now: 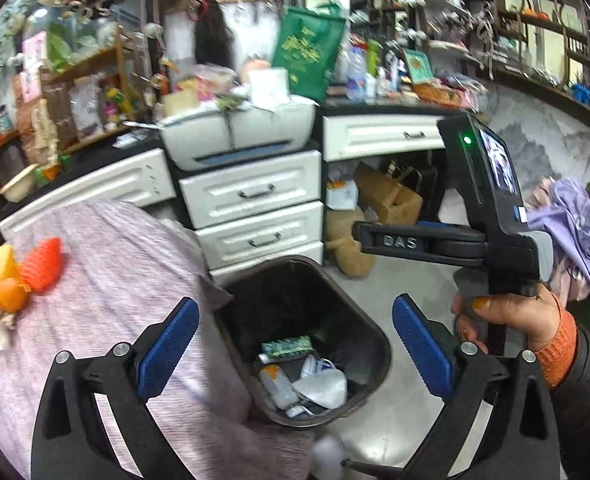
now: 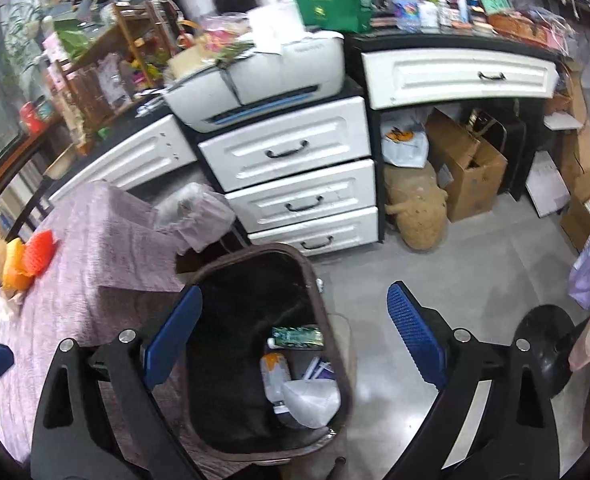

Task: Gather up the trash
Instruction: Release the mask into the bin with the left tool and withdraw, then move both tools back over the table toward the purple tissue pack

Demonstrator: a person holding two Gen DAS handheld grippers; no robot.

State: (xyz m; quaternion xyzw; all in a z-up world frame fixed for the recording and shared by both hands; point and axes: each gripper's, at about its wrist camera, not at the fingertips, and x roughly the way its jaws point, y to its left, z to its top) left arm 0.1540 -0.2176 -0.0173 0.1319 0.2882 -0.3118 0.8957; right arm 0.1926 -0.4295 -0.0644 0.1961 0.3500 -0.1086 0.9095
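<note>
now both grippers, left & right, are hanging over the bin, jaws wide open w/ nothing inside, prob because trash is lying in it.

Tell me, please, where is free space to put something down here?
Free: the purple cloth between the orange items and the bin; the grey floor between bin, drawers and boxes. Crowded: the black counter, the knee space under it.
</note>
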